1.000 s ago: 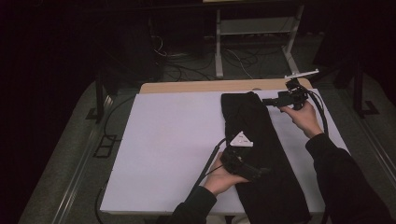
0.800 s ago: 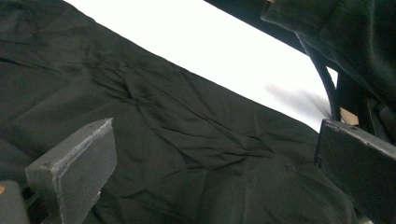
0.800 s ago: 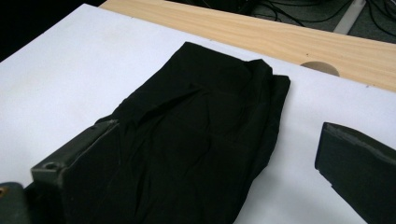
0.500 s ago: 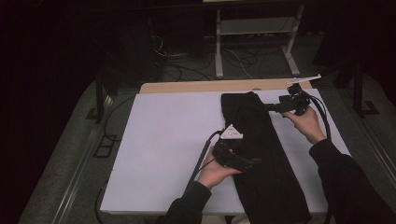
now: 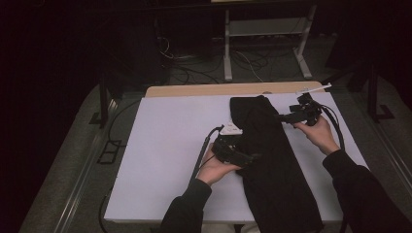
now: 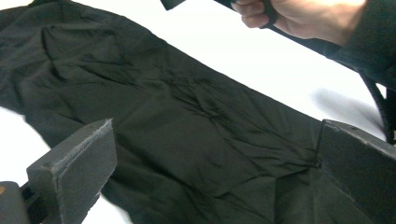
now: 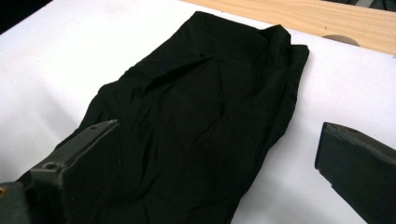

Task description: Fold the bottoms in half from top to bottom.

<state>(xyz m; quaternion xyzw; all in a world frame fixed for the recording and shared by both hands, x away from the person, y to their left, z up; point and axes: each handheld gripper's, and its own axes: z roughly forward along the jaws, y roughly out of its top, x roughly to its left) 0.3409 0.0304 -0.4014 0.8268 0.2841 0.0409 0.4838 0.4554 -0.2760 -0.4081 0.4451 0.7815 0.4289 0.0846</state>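
Lying creased: long black cloth (image 5: 272, 160) | left gripper (image 5: 250, 158), right gripper (image 5: 284, 117): jaws released

One black garment (image 5: 272, 160) lies on one bench (image 5: 165, 145), which has one white cover and, along its far edge, one bare wooden strip (image 5: 214, 90). Two grippers are at work over it: the left gripper (image 5: 252, 158) and the right gripper (image 5: 283, 117), each with two black jaws set apart, each held in one hand, so two hands and two dark sleeves in all. One cable trails from each gripper, two together. One grey three-cornered plate (image 5: 230, 129) tops the left gripper.
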